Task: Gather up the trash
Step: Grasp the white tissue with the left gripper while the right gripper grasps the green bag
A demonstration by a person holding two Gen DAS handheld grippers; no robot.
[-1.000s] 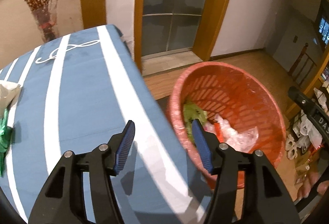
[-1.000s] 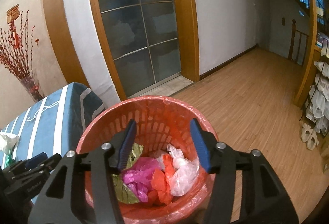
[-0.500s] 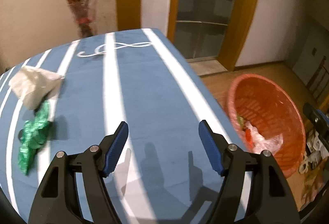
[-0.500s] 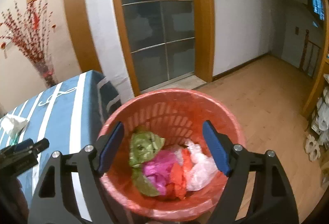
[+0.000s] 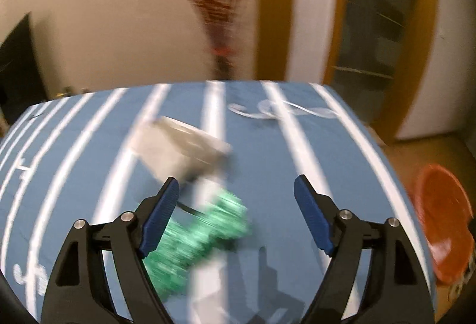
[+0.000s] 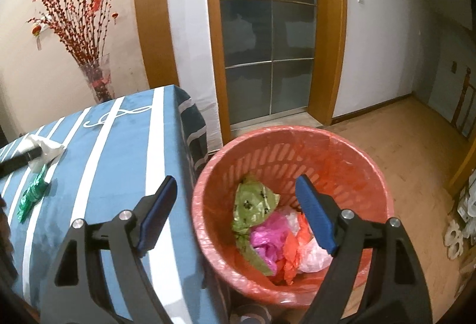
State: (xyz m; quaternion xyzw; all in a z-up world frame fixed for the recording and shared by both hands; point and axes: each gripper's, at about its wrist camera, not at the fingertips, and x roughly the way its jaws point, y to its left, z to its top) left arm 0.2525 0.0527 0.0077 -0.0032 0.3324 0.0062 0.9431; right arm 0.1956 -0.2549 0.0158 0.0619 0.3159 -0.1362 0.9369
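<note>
A: What has changed?

B: The left gripper (image 5: 236,199) has swung from the red basket (image 6: 293,145) back over the blue striped table (image 6: 119,145); its jaws have just been opening, nothing between them.

A: And the right gripper (image 6: 235,196)?

B: Gaping over the basket, holding nothing.

A: What's left?

B: The white tissue (image 5: 181,145) and green wrapper (image 5: 199,232), mid-table toward its left edge. Probably next.
</note>
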